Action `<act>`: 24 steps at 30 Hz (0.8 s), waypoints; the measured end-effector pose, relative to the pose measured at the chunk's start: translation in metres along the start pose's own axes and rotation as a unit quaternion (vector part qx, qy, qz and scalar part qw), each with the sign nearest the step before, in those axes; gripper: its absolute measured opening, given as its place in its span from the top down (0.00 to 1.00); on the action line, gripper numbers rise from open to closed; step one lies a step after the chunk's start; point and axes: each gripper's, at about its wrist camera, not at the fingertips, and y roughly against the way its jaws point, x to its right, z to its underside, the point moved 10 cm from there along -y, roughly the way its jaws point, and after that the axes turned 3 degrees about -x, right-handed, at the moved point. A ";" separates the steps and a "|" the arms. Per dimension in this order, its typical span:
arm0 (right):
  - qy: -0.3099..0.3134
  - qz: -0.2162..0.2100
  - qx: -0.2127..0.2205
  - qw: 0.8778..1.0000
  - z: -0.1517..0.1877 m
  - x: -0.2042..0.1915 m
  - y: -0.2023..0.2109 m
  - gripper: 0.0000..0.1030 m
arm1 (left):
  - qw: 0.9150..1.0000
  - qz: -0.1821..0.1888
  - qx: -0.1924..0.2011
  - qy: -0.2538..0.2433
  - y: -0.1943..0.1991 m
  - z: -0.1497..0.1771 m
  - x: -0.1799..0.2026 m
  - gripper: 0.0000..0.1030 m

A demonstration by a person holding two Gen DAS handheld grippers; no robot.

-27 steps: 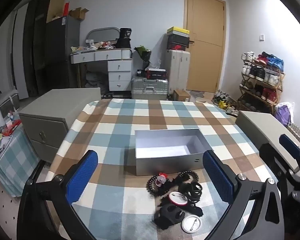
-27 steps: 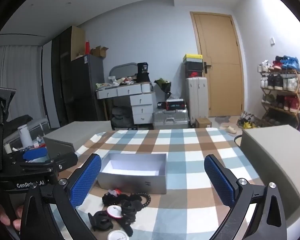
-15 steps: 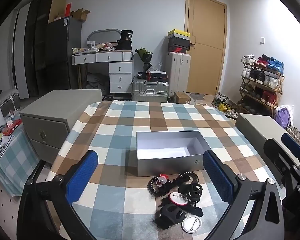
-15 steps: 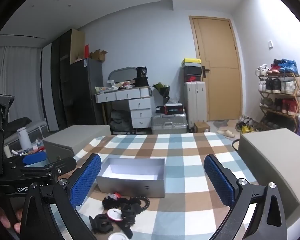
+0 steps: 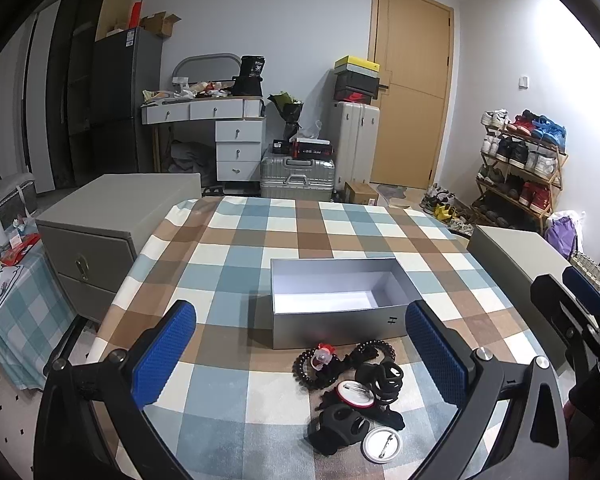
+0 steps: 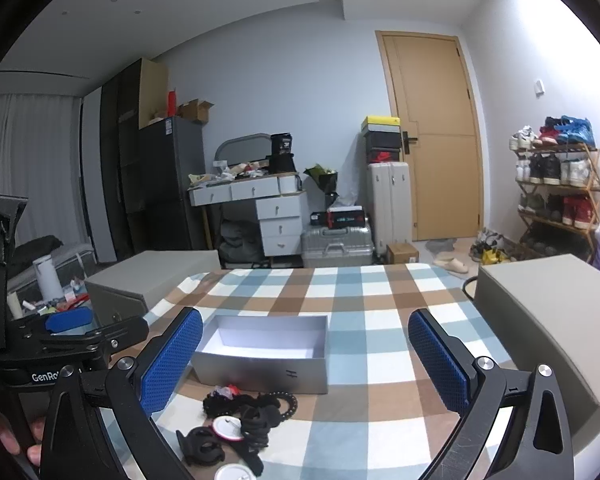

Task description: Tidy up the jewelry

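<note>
Left gripper (image 5: pixel 300 356) spread wide, empty – jewelry pile (image 5: pixel 352 396) just beyond its fingertips, silver box (image 5: pixel 336 320) behind. Right gripper (image 6: pixel 304 360) likewise wide, holding nothing

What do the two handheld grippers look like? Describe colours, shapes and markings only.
Both the left gripper and right gripper have black angular frames with silver bolts and two fingers faced with blue dimpled pads. White lettering starting "GenRo" marks the left gripper's body.

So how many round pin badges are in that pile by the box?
2 visible: a red-rimmed badge in the pile's middle, and a white badge at its near edge. More may hide under the black pieces.
</note>
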 end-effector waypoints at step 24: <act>-0.004 0.001 -0.007 1.000 0.002 0.003 0.001 0.00 | 1.000 0.002 -0.001 -0.005 0.000 -0.002 -0.004 0.01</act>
